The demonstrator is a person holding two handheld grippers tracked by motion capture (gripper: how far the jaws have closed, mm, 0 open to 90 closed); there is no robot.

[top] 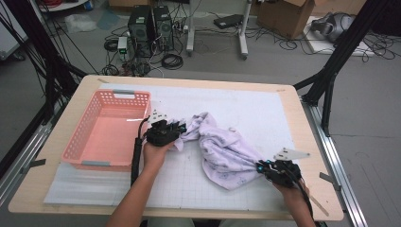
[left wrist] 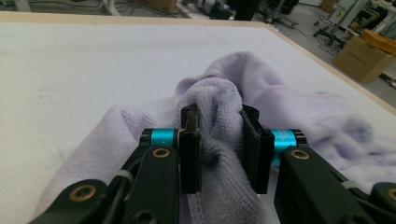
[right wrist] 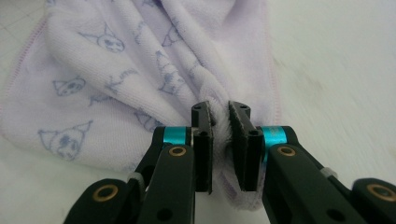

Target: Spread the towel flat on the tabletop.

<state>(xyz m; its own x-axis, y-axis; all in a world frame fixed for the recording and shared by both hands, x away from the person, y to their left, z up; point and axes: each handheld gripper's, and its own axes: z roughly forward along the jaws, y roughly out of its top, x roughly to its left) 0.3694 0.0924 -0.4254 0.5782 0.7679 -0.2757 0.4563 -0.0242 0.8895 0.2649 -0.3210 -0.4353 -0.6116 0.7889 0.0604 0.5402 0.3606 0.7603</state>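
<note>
The lilac printed towel (top: 222, 146) lies bunched mid-tabletop. The left gripper (top: 176, 128) and the right gripper (top: 263, 166) each clench one end, probably to lift it toward the pink basket (top: 101, 130).

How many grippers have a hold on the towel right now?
2. The left gripper is clamped on a bunched fold of the lavender towel near the pink basket; the right gripper pinches its edge at the towel's other end.
</note>
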